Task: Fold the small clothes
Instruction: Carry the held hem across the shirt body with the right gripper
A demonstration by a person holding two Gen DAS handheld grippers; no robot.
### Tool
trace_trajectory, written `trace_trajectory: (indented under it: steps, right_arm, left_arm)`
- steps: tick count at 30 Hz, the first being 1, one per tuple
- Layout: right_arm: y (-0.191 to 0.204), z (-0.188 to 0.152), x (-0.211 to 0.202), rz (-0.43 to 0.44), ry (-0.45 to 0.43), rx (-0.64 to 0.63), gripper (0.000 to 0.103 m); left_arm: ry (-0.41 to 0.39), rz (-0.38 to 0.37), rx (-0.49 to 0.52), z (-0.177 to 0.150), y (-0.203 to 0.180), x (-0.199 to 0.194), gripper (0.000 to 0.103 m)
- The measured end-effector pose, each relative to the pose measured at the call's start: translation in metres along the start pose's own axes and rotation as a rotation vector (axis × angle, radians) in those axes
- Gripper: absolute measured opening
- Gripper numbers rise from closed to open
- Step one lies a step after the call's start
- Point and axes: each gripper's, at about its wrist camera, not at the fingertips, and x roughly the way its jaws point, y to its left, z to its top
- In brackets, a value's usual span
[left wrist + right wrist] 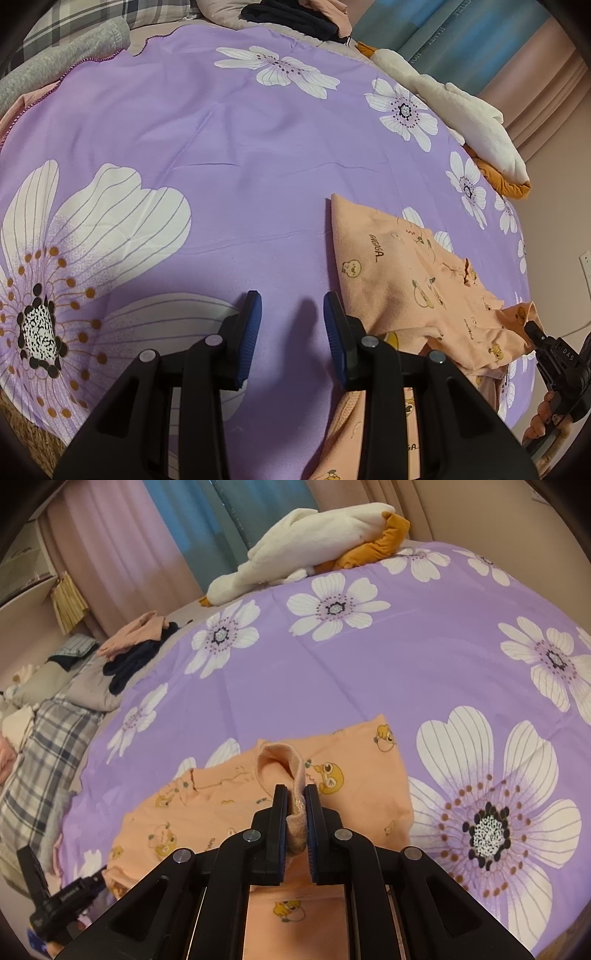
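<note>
A peach baby garment (406, 266) printed with small yellow cartoon animals lies partly folded on a purple flowered bedsheet (221, 147). My left gripper (291, 299) hovers open over the bare sheet just left of the garment, with nothing between its blue pads. In the right wrist view my right gripper (296, 790) is shut on a ribbed edge of the garment (354, 775), and a loop of fabric stands up past its tips. The right gripper (532, 328) also shows at the far right of the left wrist view, pinching the garment's corner, with a hand behind it.
A white and orange plush toy (317, 542) lies at the far edge of the bed. A heap of dark and pink clothes (133, 653) and a plaid blanket (44, 746) sit along the left side. Curtains (192, 524) hang behind. The sheet (369, 664) beyond the garment is flat.
</note>
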Motion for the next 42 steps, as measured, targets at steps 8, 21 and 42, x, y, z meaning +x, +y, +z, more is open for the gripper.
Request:
trace_trajectory:
  steps: [8, 21, 42]
  right_arm:
    - [-0.001, -0.001, -0.002, -0.009, -0.009, 0.006, 0.011]
    - [-0.012, -0.004, 0.012, -0.055, 0.036, 0.020, 0.011]
    - [-0.063, -0.009, 0.014, -0.124, 0.074, 0.161, 0.011]
  left_arm:
    - [0.000, 0.000, 0.001, 0.000, 0.000, 0.001, 0.033]
    - [0.002, -0.001, 0.007, -0.001, -0.001, 0.003, 0.034]
    - [0.001, 0.004, 0.027, -0.003, -0.005, 0.004, 0.035]
